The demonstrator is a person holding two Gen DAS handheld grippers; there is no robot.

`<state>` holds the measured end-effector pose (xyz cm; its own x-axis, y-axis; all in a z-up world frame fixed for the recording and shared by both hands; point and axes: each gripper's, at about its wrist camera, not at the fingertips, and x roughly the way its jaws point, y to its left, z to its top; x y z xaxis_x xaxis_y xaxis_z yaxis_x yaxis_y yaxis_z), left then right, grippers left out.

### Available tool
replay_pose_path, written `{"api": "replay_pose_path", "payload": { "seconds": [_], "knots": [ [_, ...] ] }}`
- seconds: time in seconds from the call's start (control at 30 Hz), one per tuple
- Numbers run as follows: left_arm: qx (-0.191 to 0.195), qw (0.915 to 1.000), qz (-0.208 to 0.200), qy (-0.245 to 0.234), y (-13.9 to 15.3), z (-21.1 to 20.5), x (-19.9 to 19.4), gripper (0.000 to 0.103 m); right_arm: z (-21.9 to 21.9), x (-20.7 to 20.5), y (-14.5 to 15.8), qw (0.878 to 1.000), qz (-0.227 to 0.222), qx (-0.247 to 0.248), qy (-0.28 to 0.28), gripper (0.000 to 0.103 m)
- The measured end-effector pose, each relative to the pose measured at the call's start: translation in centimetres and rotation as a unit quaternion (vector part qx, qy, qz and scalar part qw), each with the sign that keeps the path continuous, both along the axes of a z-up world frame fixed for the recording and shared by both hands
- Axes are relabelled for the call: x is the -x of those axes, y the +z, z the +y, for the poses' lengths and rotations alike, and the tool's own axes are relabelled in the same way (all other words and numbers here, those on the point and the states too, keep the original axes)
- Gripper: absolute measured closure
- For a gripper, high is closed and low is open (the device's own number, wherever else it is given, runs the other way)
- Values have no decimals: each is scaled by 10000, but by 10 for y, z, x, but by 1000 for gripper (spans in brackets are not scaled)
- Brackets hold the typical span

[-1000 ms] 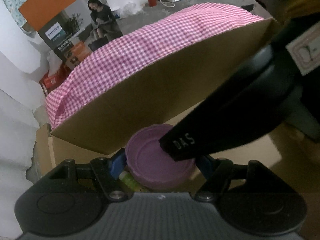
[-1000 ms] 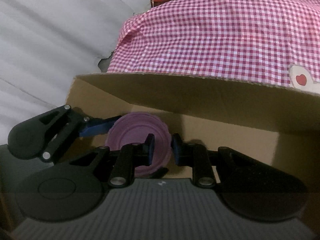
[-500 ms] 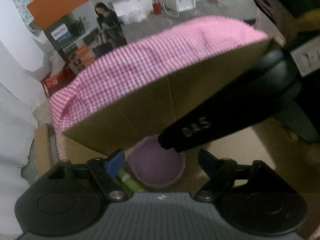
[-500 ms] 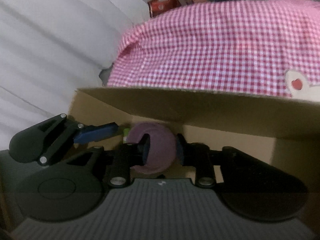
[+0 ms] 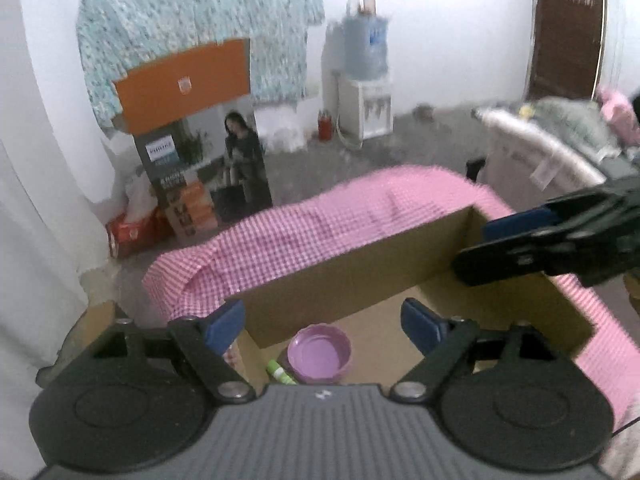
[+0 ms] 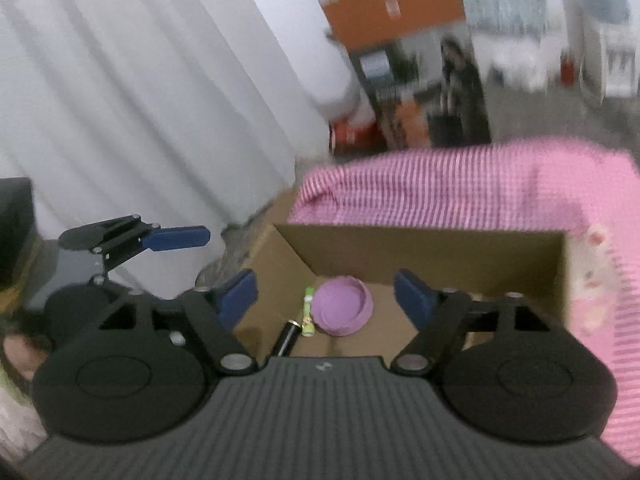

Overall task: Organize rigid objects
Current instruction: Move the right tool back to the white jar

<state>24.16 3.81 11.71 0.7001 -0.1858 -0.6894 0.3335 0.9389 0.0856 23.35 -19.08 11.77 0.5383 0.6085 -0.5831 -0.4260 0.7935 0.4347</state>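
Both grippers, left (image 5: 322,326) and right (image 6: 325,294), are wide and hold nothing, above the round purple plastic lid (image 6: 341,311) in the brown cardboard box (image 6: 420,254). Lift straight up so you miss the box walls.

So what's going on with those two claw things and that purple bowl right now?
Left gripper open, empty. Right gripper open, empty. Purple bowl lies in the cardboard box beside a green tube. Nothing blocking.
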Motion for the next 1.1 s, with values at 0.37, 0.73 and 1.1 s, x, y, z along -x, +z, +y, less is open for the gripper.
{"api": "replay_pose_path", "payload": {
  "seconds": [0.37,0.73,1.1],
  "knots": [
    [907,9954,287,-128,-4,21,110,4,-48,160,28,9871,-1237,534,-869,1],
    [1655,9827,829,8,-82,33,185,1,-3,228,-62,9590,-1425,2342,-719,1],
    [1709,9839,500,119,-104,28,218,0,-13,267,-72,9766,-1380,1563,-527,1]
  ]
}}
